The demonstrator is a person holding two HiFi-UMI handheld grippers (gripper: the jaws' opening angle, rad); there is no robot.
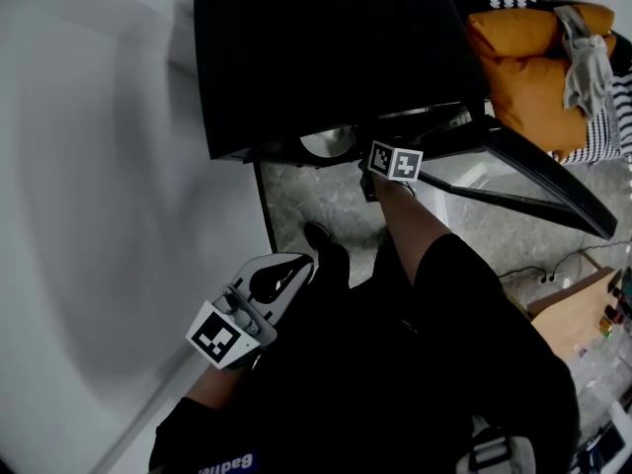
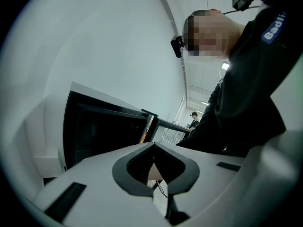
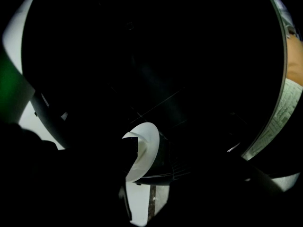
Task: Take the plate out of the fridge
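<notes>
Hovering at the open fridge (image 1: 326, 57), the right claw (image 1: 370, 166) gapes wide before the white plate (image 3: 144, 150). The plate looks rigid, slick, breakable and likely light, so pinch its near rim. The left claw (image 1: 281, 276) is closed and empty.

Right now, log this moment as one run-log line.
fridge: door open | plate: inside fridge | right gripper: open, near plate | left gripper: shut, empty

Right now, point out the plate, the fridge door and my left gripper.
plate (image 3: 147, 145), right gripper view, white face.
fridge door (image 1: 553, 197), head view, dark frame.
left gripper (image 1: 293, 268), head view, between its fingertips.
</notes>
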